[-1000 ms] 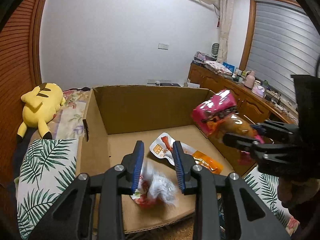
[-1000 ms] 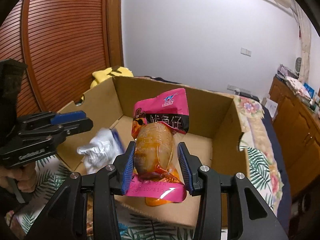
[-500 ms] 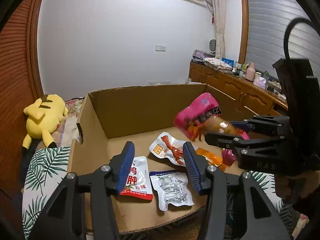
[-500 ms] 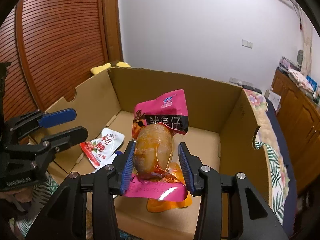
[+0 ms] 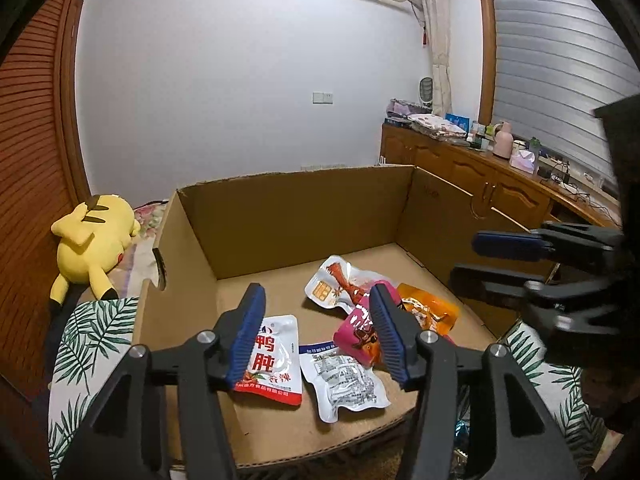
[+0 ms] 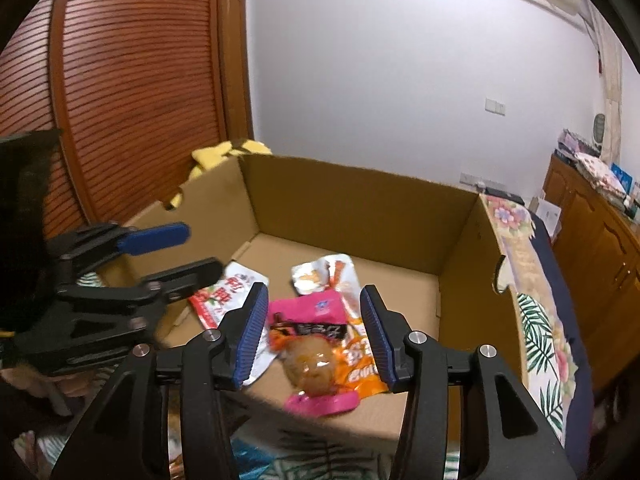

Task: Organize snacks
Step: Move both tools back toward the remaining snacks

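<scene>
With both tongs, left point(image 5: 318, 334) and right point(image 6: 314, 334), standing wide and empty, the pink packet point(image 6: 310, 322) just below the right tongs could slide off the heaped snacks toward the cardboard box point(image 6: 360, 208) front edge.

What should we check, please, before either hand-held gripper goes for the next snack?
1. Right hand-held gripper free of its load: ok; its jaws have just been opening, and the pink packet lies below them, clear of the pads.
2. Left hand-held gripper empty: ok; jaws apart, having just opened, with nothing between them.
3. Pink packet inside the cardboard box: ok; it rests partly on the orange packet.
4. Red-and-white packet and silver packet settled flat on the box floor: ok.
5. More snacks waiting outside the box: cannot tell; only a glimpse of wrappers by the near edge.
</scene>
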Motion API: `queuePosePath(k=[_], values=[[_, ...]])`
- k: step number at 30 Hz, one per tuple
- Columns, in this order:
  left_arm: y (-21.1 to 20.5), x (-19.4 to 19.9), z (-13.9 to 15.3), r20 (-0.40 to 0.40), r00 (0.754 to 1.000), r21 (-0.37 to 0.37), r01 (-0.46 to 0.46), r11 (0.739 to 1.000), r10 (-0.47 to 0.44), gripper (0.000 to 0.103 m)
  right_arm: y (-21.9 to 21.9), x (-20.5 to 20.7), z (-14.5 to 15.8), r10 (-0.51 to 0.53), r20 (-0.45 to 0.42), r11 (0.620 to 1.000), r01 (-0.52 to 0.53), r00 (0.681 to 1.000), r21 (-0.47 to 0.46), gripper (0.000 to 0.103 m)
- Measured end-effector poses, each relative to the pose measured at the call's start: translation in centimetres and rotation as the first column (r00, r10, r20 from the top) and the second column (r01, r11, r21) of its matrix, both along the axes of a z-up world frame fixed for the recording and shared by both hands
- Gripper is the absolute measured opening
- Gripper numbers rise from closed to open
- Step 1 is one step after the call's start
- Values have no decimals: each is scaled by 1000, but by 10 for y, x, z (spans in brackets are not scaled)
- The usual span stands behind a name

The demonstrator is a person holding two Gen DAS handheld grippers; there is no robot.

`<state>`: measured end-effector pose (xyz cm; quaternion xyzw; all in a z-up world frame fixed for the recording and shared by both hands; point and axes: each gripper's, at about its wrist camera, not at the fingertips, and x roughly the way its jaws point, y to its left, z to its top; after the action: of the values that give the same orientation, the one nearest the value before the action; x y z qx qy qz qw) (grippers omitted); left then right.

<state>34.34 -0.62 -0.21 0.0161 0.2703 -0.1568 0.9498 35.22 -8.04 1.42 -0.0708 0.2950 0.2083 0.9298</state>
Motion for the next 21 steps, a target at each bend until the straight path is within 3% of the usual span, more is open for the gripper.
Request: queuePosePath(k=[8,15,21], values=[[9,-21,14,-4,1000,-19,-27,999,27,55,-13,-50,10,3,-2,999,-3,1000,38,56],[12,-64,22,2,1000,-2,-18,1000,18,56,-31,-92,-11,-43,-65,997,47,997,55,57],[11,-104,14,-24,1000,6,13,1000,-13,57,-49,-125,-28,-73,-121,992,84,990,91,58]])
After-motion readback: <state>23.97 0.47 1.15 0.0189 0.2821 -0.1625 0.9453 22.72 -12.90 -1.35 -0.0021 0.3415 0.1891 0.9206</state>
